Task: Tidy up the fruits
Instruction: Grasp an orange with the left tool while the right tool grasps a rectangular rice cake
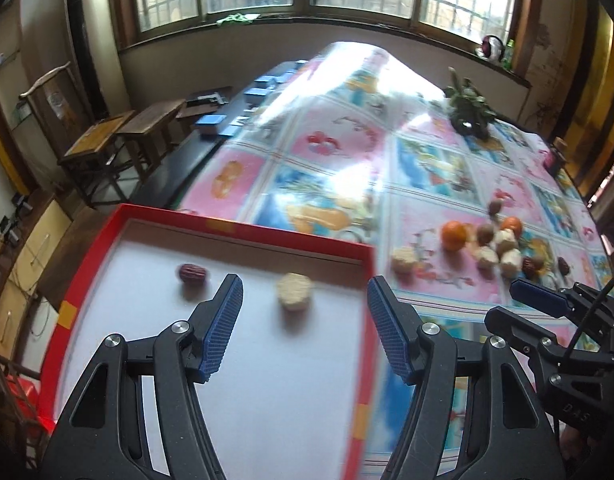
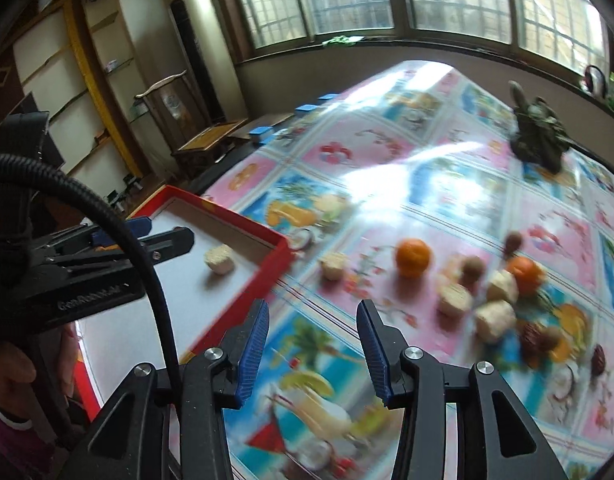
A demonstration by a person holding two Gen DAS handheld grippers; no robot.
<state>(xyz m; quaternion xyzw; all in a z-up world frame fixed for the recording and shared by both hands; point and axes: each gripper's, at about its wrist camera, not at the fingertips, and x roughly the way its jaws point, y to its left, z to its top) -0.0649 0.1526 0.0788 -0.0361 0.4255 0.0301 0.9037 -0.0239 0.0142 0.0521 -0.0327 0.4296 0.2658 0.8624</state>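
A red tray (image 1: 243, 230) with a white floor lies at the table's left; its rim also shows in the right wrist view (image 2: 243, 220). In it are a dark red date (image 1: 192, 274) and a pale corn piece (image 1: 294, 291), the latter also in the right wrist view (image 2: 219, 260). My left gripper (image 1: 305, 300) is open and empty above the tray, just short of the corn piece. My right gripper (image 2: 311, 316) is open and empty over the tablecloth right of the tray. On the cloth lie two oranges (image 2: 413, 257) (image 2: 525, 274), several corn pieces (image 2: 495, 320), dates (image 2: 533, 336) and brown round fruits (image 2: 472, 269).
A dark plant ornament (image 2: 541, 138) stands at the far right of the table. Blue boxes (image 1: 211, 124) sit on a dark surface at the table's left far edge. Wooden stools (image 1: 119, 136) stand on the floor to the left. Windows run along the back wall.
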